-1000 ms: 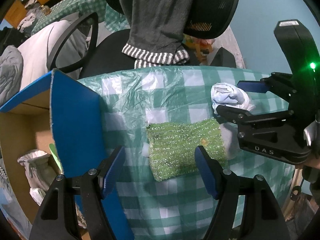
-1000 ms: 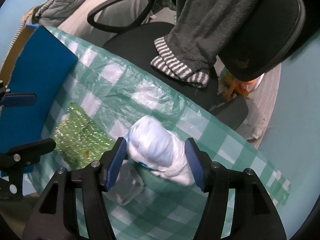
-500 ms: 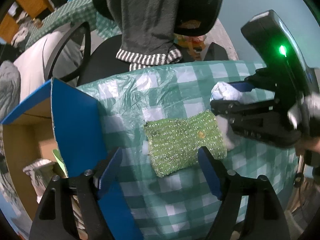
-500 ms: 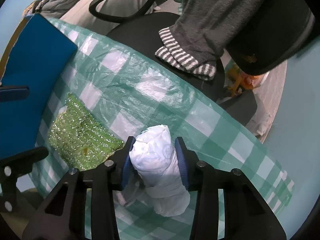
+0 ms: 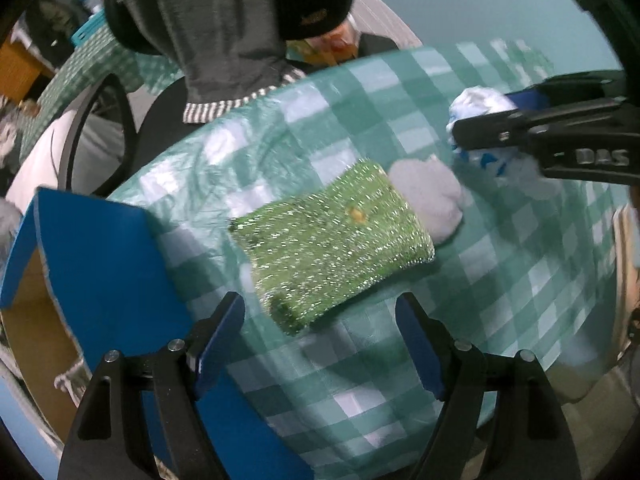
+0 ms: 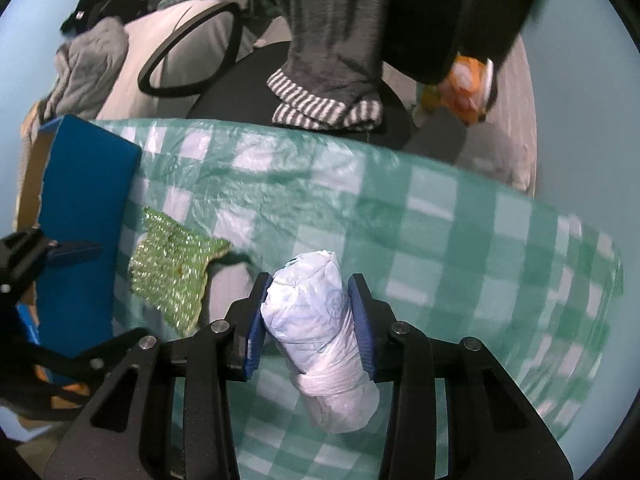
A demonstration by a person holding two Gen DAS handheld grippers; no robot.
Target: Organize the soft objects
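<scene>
While the right gripper [image 6: 308, 320] clamps the white bundle [image 6: 320, 344] mid-table [image 6: 480, 240] for carrying, the left gripper [image 5: 320, 340] hangs spread above the green scouring pad [image 5: 332, 244], near the table's box-side edge.

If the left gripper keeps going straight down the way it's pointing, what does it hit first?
Most likely the green sparkly scrubber: it lies just ahead of the open left gripper, partly between the fingertips' line. Depth is unclear, so it might meet the checkered tablecloth beside the scrubber's near edge instead.
</scene>
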